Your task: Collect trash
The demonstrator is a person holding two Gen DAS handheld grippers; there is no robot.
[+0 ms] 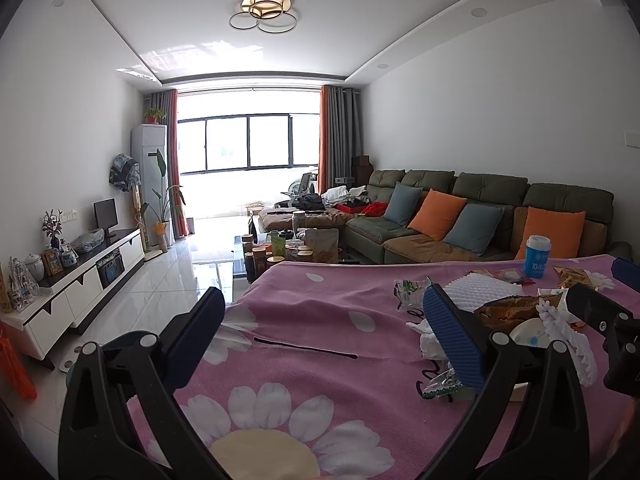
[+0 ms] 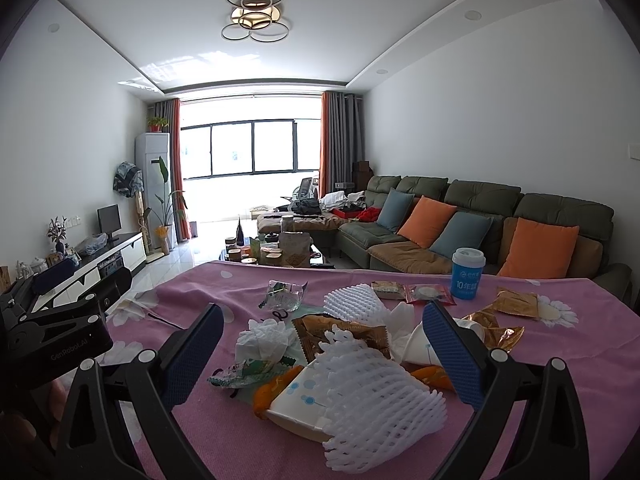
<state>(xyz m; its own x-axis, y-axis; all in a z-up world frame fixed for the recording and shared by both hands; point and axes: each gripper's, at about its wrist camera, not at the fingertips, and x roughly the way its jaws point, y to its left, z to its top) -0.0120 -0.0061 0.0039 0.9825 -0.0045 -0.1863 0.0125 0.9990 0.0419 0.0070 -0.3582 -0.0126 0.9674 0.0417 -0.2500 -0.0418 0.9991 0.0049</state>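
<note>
A heap of trash lies on the pink flowered cloth (image 2: 248,280): white foam fruit nets (image 2: 372,396), a brown wrapper (image 2: 340,336), crumpled tissue (image 2: 264,338), a paper bowl (image 2: 298,404), orange peel (image 2: 264,394) and green-white wrappers (image 2: 284,294). My right gripper (image 2: 320,352) is open, its jaws on either side of the heap, just above it. My left gripper (image 1: 324,340) is open and empty over bare cloth, left of the heap (image 1: 512,312). A black stick (image 1: 304,346) lies between its jaws. The right gripper shows at the right edge of the left wrist view (image 1: 600,312).
A blue paper cup (image 2: 467,274) stands at the table's far right, with small snack packets (image 2: 430,294) and gold wrappers (image 2: 516,302) near it. Beyond the table are a sofa (image 2: 460,220) with cushions, a cluttered coffee table (image 2: 276,254) and a TV cabinet (image 1: 92,276).
</note>
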